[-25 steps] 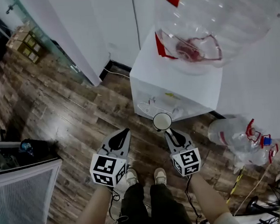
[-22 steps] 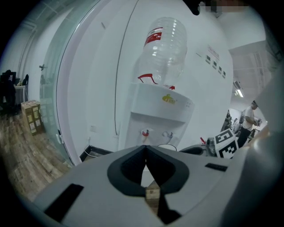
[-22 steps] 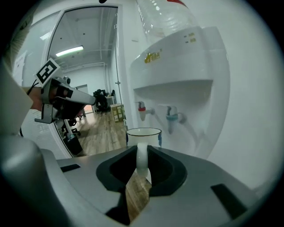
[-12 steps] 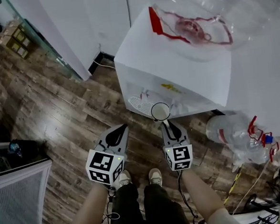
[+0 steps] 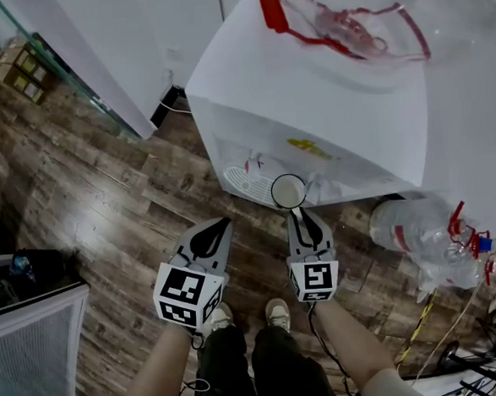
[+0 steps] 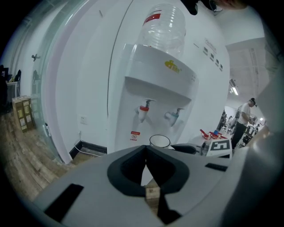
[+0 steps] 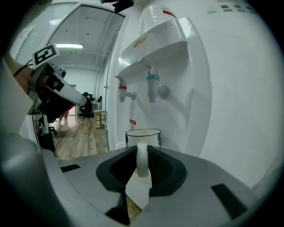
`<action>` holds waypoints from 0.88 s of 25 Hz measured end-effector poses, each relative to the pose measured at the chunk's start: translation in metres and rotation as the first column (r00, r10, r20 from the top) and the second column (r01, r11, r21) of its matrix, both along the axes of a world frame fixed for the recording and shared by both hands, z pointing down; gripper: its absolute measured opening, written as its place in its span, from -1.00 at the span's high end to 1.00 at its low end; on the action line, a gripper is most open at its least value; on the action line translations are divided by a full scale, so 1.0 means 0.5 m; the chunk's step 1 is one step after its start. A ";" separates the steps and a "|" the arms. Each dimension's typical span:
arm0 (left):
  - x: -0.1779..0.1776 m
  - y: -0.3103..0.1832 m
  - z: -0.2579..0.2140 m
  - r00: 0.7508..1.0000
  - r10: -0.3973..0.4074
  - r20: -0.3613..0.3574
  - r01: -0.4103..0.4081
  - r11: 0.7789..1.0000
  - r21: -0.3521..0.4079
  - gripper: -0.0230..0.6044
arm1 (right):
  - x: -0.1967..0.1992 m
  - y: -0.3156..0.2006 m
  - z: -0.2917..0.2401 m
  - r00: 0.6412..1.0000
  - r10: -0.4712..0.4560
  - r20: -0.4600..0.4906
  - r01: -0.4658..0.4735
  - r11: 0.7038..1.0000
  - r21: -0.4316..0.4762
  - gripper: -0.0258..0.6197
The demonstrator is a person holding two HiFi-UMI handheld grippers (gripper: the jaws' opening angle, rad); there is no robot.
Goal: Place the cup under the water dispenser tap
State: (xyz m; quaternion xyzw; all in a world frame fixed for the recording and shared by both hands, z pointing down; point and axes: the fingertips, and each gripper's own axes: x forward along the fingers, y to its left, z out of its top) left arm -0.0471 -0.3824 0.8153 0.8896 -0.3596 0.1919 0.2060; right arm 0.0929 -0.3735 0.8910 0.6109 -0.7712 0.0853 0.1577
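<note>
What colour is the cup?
The cup is white with a dark rim, clearest in the right gripper view.

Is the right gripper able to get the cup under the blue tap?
Probably yes: the right gripper holds the cup by its handle, and nothing stands between it and the blue tap.

Bright even light on water dispenser (image 5: 308, 87); fisheye corners dark

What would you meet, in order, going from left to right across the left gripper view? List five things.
The cardboard boxes → wall socket → red tap → blue tap → person. The cup overlaps the taps sideways, so it is left out.
</note>
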 end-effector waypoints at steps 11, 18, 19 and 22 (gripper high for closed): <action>0.012 0.007 0.048 1.000 0.014 -0.005 -0.014 1.000 -0.021 0.91 | 0.015 0.009 0.052 0.996 0.066 0.058 -0.071 0.994 0.088 0.69; 0.022 0.017 0.063 1.000 0.024 0.001 -0.024 0.999 -0.046 0.91 | 0.025 0.013 0.058 0.993 0.084 0.087 -0.092 0.992 0.086 0.69; 0.023 0.020 0.064 1.000 0.026 0.001 -0.026 0.998 -0.051 0.91 | 0.026 0.013 0.059 0.992 0.088 0.094 -0.096 0.992 0.079 0.68; 0.023 0.029 0.062 0.999 0.034 0.005 -0.034 0.997 -0.064 0.91 | 0.027 0.013 0.059 0.989 0.105 0.105 -0.112 0.992 0.059 0.65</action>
